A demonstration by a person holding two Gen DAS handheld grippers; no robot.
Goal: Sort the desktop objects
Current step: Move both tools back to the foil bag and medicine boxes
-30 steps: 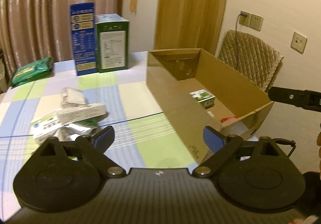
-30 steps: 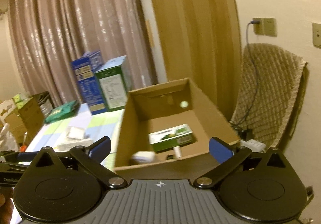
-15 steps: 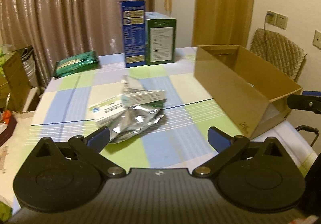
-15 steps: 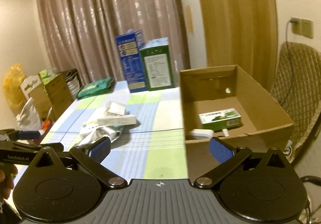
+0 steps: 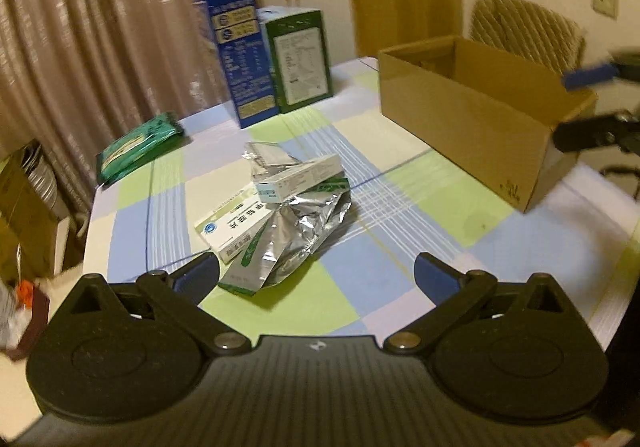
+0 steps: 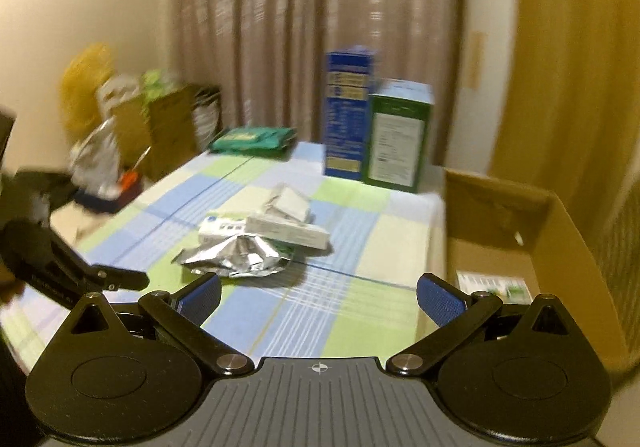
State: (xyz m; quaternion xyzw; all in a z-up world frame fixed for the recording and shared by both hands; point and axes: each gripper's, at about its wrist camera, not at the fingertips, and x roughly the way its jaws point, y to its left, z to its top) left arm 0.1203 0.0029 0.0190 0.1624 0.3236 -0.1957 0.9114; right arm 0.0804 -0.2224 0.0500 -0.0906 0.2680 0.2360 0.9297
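Note:
A pile lies mid-table: a crumpled silver foil pouch (image 5: 298, 235) (image 6: 240, 257), a white and green medicine box (image 5: 234, 225) (image 6: 218, 227) and a slim white box (image 5: 298, 177) (image 6: 288, 231) on top. My left gripper (image 5: 316, 273) hangs open just short of the pile, nothing between its fingers. My right gripper (image 6: 318, 297) is open too, above the table's near edge, empty. The open cardboard box (image 5: 460, 107) (image 6: 560, 247) stands at the right with a green and white carton (image 6: 494, 285) inside.
A tall blue carton (image 5: 244, 55) (image 6: 348, 111) and a green carton (image 5: 300, 59) (image 6: 400, 135) stand at the table's far edge. A flat green packet (image 5: 138, 145) (image 6: 252, 139) lies far left. A padded chair (image 5: 528, 23) is behind the box. Bags and boxes (image 6: 132, 127) crowd the floor at left.
Both grippers have swung left, away from the cardboard box and toward the pile. The pile now sits closer and more central in both views. Both stay open and empty.

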